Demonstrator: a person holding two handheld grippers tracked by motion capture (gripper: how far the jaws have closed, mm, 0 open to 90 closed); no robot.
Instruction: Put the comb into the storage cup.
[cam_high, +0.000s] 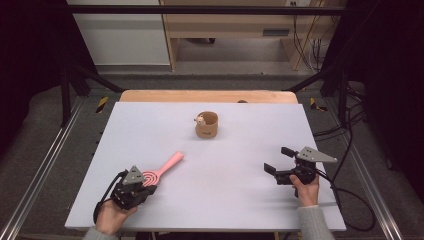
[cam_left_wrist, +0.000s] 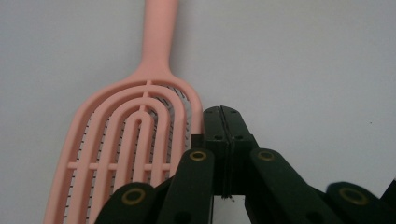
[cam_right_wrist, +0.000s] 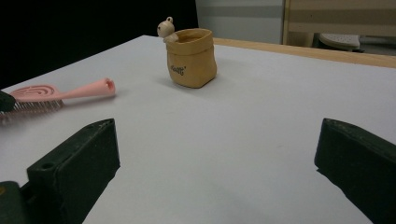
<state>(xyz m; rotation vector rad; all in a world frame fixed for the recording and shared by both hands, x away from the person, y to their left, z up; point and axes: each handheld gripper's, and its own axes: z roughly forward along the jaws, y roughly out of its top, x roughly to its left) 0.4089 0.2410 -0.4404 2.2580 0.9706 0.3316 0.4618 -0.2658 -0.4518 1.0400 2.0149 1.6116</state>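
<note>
Low, left hand-held gripper (cam_left_wrist: 221, 112) closed beside pink hairbrush (cam_left_wrist: 126, 126).

This looks like a lab set up for recording, not a home. A plain white worktop (cam_high: 220, 165) stands inside a frame of black metal bars (cam_high: 200, 10), with dark curtains (cam_high: 30, 60) hanging at both sides. Metal rails (cam_high: 42, 165) run along the grey floor beside it, and strips of yellow-and-black hazard tape (cam_high: 102, 104) mark the floor near the far corners. Loose black cables (cam_high: 345, 125) trail across the floor at the right, and more hang under a light wooden bench (cam_high: 240, 25) against the back wall, next to a white cabinet (cam_high: 120, 35).
</note>
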